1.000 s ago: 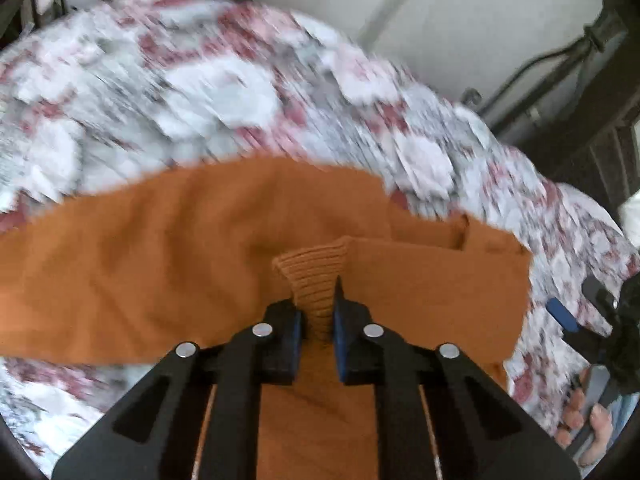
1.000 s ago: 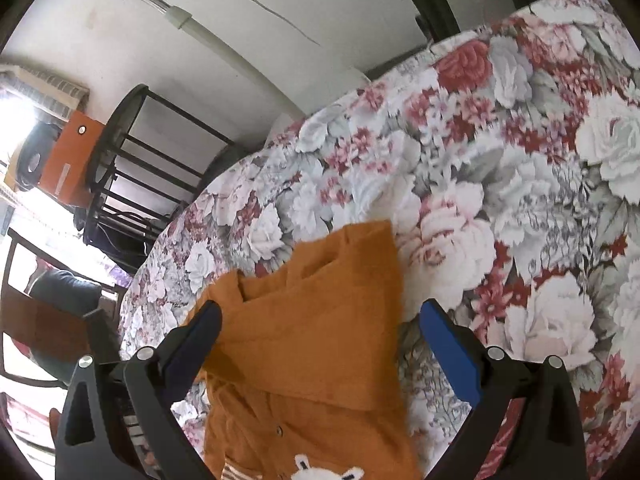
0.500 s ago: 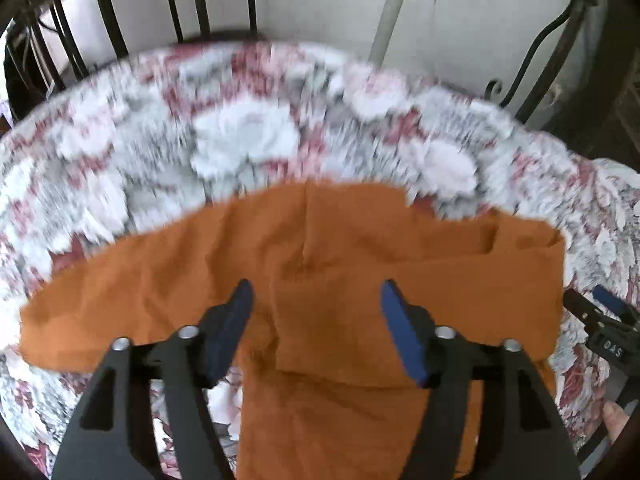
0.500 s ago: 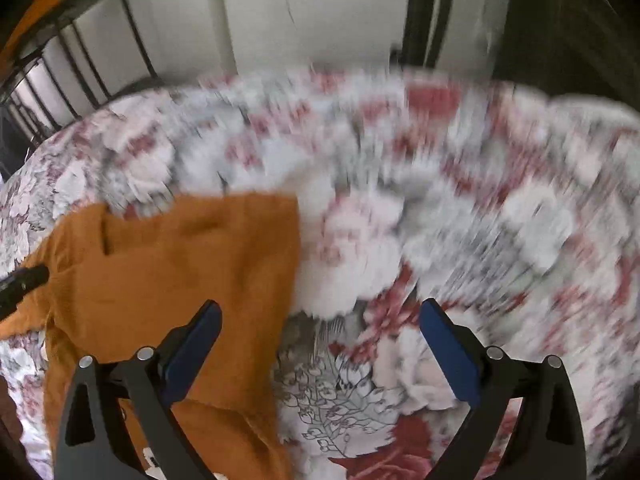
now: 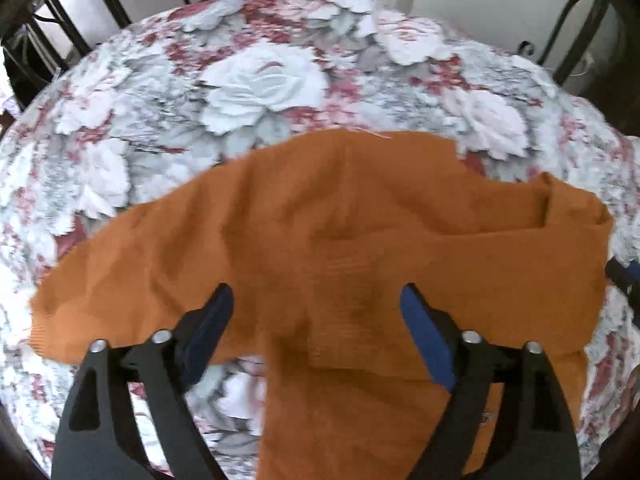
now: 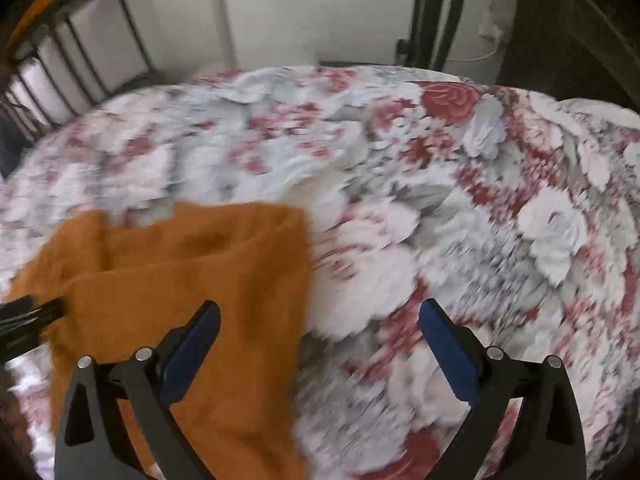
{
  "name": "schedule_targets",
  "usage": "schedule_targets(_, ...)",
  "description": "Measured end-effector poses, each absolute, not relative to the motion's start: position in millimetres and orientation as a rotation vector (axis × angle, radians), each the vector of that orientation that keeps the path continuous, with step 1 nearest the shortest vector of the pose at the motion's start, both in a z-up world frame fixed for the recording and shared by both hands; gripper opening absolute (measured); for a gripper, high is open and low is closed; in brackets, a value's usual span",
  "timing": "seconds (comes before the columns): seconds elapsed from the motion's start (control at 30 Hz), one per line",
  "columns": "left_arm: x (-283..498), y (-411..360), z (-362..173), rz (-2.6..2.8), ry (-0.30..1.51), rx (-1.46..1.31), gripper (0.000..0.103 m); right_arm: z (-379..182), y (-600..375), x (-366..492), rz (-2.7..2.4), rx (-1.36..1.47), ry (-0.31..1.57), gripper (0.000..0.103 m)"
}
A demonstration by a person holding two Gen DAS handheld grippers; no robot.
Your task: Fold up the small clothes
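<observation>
A small orange knit sweater (image 5: 328,240) lies on the floral tablecloth (image 5: 256,80). One sleeve stretches out to the left and the other is folded across the body. My left gripper (image 5: 316,332) is open and empty just above the sweater's folded part. The sweater also shows in the right wrist view (image 6: 192,280) at lower left. My right gripper (image 6: 320,344) is open and empty over the sweater's right edge and the cloth (image 6: 440,200). The tip of the right gripper shows at the right edge of the left wrist view (image 5: 624,276).
The round table is covered in a red, white and grey rose cloth. Black metal chair frames (image 5: 100,4) stand behind it, with a white wall (image 6: 320,8) and a pipe beyond. A dark metal stand (image 6: 440,12) rises at the back right.
My left gripper let go of the ribbed sleeve cuff, opened wide and pulled back. The sleeve now lies folded across the body. My right gripper swung round over the sweater's right edge.
</observation>
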State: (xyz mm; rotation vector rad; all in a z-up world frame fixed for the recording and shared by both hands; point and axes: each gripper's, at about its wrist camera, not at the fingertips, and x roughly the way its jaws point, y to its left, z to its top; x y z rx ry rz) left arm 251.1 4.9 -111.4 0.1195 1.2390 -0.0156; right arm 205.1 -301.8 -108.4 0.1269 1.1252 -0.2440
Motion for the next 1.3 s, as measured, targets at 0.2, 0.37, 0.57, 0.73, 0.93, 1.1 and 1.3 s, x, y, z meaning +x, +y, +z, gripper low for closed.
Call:
schedule_targets(0.2, 263, 22, -140, 0.037, 1.387, 0.061, 0.099, -131, -311, 214, -0.309, 0.170, 1.170, 0.100)
schedule_targets(0.37, 261, 27, -112, 0.044, 1.331, 0.063, 0.098, -127, -276, 184, -0.243, 0.087, 1.205, 0.100)
schedule_targets(0.57, 241, 47, -129, -0.030, 1.489, 0.003, 0.098, -122, -265, 164, -0.227, 0.170, 1.218, 0.099)
schedule_targets(0.73, 221, 132, -85, -0.008, 1.334, -0.213, 0.098, -18, -248, 137, -0.120, 0.357, 0.853, 0.099)
schedule_targets(0.93, 201, 266, -113, 0.109, 1.258, -0.601, 0.098, -80, -233, 125, 0.084, 0.860, 1.141, 0.092)
schedule_targets(1.1, 199, 310, -121, 0.082, 1.178, -0.758, 0.098, -44, -182, 126, 0.066, 0.524, 1.092, 0.092)
schedule_targets(1.3, 203, 314, -124, 0.116, 1.142, -0.752, 0.079, -45, -178, 132, 0.125, 0.517, 1.065, 0.093)
